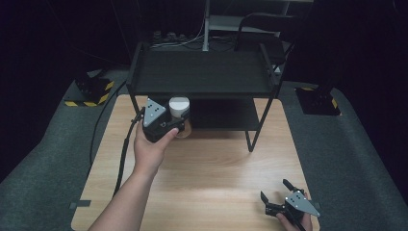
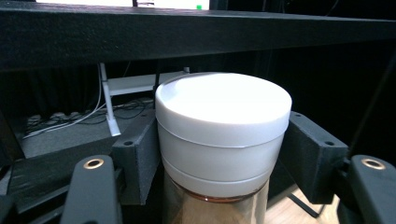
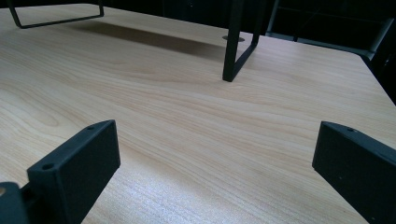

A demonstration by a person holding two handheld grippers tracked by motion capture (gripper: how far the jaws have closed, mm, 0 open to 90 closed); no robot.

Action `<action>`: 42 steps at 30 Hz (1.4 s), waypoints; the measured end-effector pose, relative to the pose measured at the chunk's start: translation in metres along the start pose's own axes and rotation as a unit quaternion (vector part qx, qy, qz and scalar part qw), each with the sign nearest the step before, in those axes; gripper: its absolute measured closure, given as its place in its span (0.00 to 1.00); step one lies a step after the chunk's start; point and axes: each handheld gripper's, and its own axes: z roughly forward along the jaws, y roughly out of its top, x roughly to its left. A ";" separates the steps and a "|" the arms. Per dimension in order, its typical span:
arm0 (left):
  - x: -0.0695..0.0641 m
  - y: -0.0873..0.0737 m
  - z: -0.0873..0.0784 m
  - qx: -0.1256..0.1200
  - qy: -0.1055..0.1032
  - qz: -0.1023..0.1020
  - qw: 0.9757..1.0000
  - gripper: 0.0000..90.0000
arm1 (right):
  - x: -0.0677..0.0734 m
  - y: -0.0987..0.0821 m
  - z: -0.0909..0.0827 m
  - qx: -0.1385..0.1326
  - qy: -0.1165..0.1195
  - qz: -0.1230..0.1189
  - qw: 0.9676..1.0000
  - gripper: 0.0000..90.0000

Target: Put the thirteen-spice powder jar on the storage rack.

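Note:
A jar (image 1: 179, 108) with a white lid (image 2: 223, 107) and a brownish see-through body (image 2: 215, 210) is held just under the front edge of the black rack's top shelf (image 1: 202, 72). My left gripper (image 1: 181, 125) is shut on it, and in the left gripper view (image 2: 219, 161) both jaws press the jar's sides just below the lid. The jar stands upright. My right gripper (image 1: 273, 188) hovers low over the table's front right corner, open, with nothing but bare wood between its jaws (image 3: 215, 158).
The black two-tier rack stands at the back of the wooden table (image 1: 211, 168), its lower shelf (image 1: 223, 114) dark behind the jar. One rack leg (image 3: 233, 51) rises ahead of the right gripper. Cables and a chair lie beyond the table.

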 end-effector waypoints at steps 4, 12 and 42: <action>0.002 0.001 0.008 -0.001 0.007 -0.005 1.000 0.38 | 0.000 0.000 0.000 0.000 0.000 0.000 1.000 0.01; 0.006 0.003 0.023 0.000 0.017 -0.011 1.000 0.38 | 0.000 0.000 0.000 -0.001 0.001 -0.001 1.000 0.01; 0.008 -0.007 0.038 -0.017 0.028 -0.001 0.999 0.37 | 0.000 0.000 0.000 0.000 0.002 -0.005 1.000 0.01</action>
